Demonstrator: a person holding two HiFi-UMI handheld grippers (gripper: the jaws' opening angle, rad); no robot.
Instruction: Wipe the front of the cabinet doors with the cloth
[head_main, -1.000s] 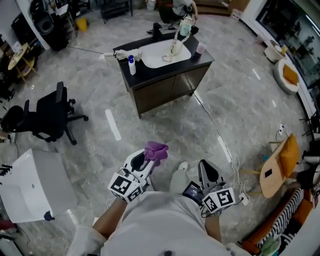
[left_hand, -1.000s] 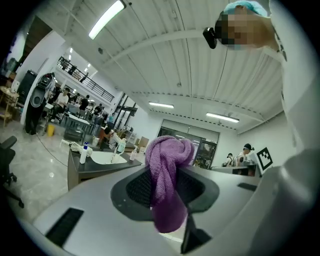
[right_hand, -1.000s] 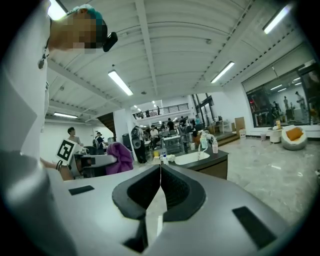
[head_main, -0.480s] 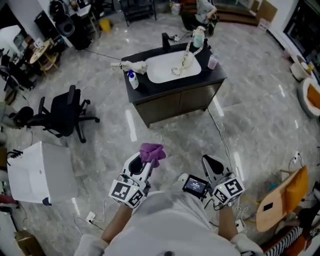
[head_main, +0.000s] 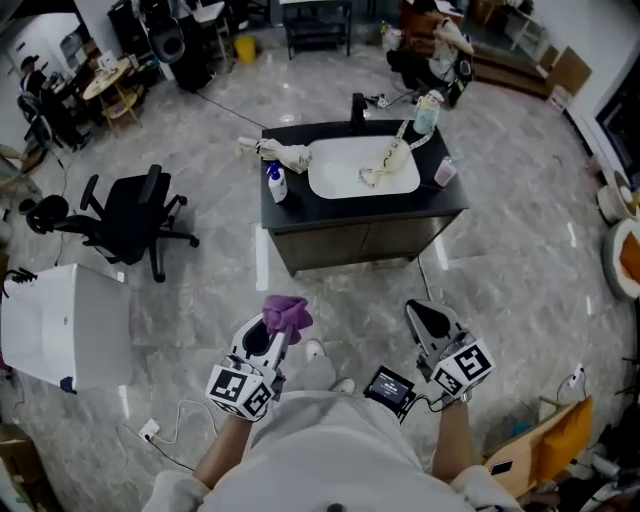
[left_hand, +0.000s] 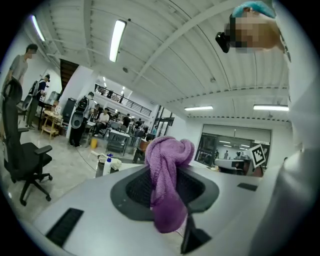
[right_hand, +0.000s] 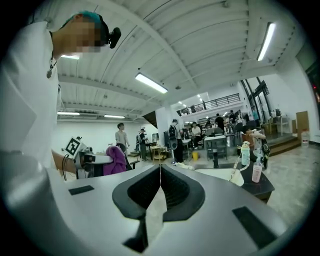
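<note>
A dark sink cabinet (head_main: 360, 243) stands a couple of steps ahead of me, its brown doors (head_main: 355, 245) facing me. My left gripper (head_main: 277, 322) is held low at my waist, shut on a purple cloth (head_main: 286, 312), which bunches over the jaw tips (left_hand: 167, 172). My right gripper (head_main: 428, 318) is held level with it to the right, shut with nothing between its jaws (right_hand: 160, 176). Both grippers are well short of the cabinet. In the right gripper view the cabinet (right_hand: 252, 186) lies at the right and the purple cloth (right_hand: 115, 160) at the left.
On the cabinet top are a white basin (head_main: 362, 166), a black tap (head_main: 357, 106), a blue-capped bottle (head_main: 277, 184), a rag (head_main: 277, 152), a tall bottle (head_main: 427, 112) and a pink cup (head_main: 445, 172). A black office chair (head_main: 130, 218) and a white box (head_main: 58, 326) stand left. A cable (head_main: 438, 283) runs along the floor.
My view has swung so the cabinet sits more centred and squarer ahead. Both grippers stay at my waist, the left keeping the cloth, the right staying shut.
</note>
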